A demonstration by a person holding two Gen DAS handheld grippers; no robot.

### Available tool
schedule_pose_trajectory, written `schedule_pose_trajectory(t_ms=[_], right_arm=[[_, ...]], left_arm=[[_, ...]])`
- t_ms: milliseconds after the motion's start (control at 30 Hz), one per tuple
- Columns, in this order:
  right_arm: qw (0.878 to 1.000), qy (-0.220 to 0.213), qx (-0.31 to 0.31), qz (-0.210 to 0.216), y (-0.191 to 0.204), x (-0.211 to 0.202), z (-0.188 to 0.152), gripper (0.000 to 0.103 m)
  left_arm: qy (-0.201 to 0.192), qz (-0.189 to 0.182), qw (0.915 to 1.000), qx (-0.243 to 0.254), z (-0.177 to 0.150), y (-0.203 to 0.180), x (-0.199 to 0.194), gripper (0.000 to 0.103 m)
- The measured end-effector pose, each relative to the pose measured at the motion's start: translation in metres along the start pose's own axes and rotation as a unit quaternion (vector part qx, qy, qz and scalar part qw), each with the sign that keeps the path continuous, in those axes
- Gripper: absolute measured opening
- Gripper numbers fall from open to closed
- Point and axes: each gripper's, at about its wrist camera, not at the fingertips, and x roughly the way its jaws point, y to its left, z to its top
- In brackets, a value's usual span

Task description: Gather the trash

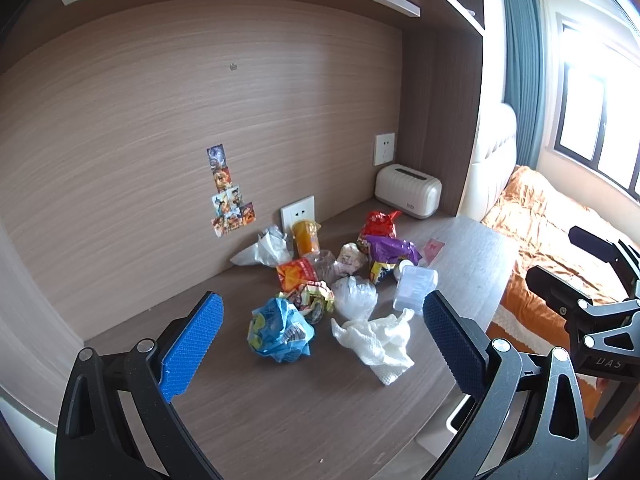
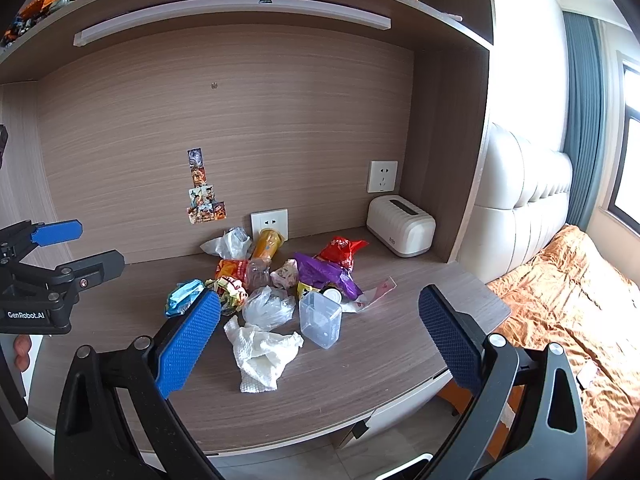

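Trash pile [image 1: 340,276] heaped mid-desk [image 2: 360,380], untouched; left gripper [image 1: 320,340] and right gripper [image 2: 320,340] both spread wide, empty. Risk: grabbing loose tissue [image 2: 262,354] may scatter wrappers, possibly topple orange cup [image 2: 267,245].

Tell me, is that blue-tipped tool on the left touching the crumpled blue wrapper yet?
Apart. In the left wrist view, the left tool is open and bare desk shows between each finger and the blue wrapper.

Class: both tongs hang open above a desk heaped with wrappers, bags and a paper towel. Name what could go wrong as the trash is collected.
1. The orange drink cup lies tipped in the heap; tugging nearby wrappers might roll or spill it.
2. The paper towel touches the clear plastic box; lifting it could drag the box toward the desk edge.
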Motion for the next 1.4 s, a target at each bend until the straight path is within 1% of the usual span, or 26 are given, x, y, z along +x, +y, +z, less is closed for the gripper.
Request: schedule_pose_trajectory(t_ms=[300, 433, 600, 700, 867, 1000, 1067, 1133, 1267, 1333, 1367, 1400], right_arm=[[1.000, 0.004, 0.000, 0.004, 0.004, 0.005, 0.001, 0.099], [1.000, 0.011, 0.001, 0.010, 0.008, 0.012, 0.000, 0.099], [0.999, 0.032, -0.007, 0.021, 0.021, 0.031, -0.007, 0.099], [0.998, 0.049, -0.007, 0.033, 0.030, 0.047, -0.016, 0.099], [0.993, 0.101, 0.000, 0.057, 0.047, 0.088, -0.036, 0.099], [0.988, 0.140, 0.008, 0.060, 0.059, 0.131, -0.058, 0.099], [0.986, 0.160, 0.013, 0.053, 0.061, 0.153, -0.069, 0.099], [0.982, 0.179, 0.024, 0.047, 0.061, 0.176, -0.080, 0.099], [0.977, 0.202, 0.051, 0.042, 0.055, 0.204, -0.093, 0.099], [0.976, 0.205, 0.062, 0.038, 0.053, 0.211, -0.097, 0.099], [0.975, 0.207, 0.065, 0.039, 0.053, 0.213, -0.099, 0.099], [0.975, 0.207, 0.066, 0.037, 0.053, 0.215, -0.099, 0.099]], left_arm=[[0.001, 0.005, 1.0000, 0.004, -0.001, 0.001, 0.003, 0.098], [0.003, 0.002, 1.0000, 0.007, -0.004, 0.007, 0.012, 0.098], [0.014, -0.003, 0.9998, 0.017, -0.014, 0.018, 0.031, 0.098], [0.029, -0.005, 0.9992, 0.027, -0.021, 0.028, 0.052, 0.098], [0.073, -0.012, 0.9968, 0.030, -0.037, 0.044, 0.100, 0.098], [0.106, -0.017, 0.9936, 0.034, -0.047, 0.056, 0.143, 0.098], [0.119, -0.018, 0.9918, 0.043, -0.053, 0.058, 0.163, 0.098], [0.123, -0.026, 0.9904, 0.058, -0.058, 0.059, 0.181, 0.098], [0.135, -0.023, 0.9859, 0.097, -0.067, 0.056, 0.209, 0.098], [0.136, -0.032, 0.9829, 0.120, -0.070, 0.053, 0.218, 0.098], [0.137, -0.030, 0.9818, 0.128, -0.072, 0.052, 0.221, 0.098], [0.140, -0.032, 0.9805, 0.134, -0.073, 0.051, 0.224, 0.095]])
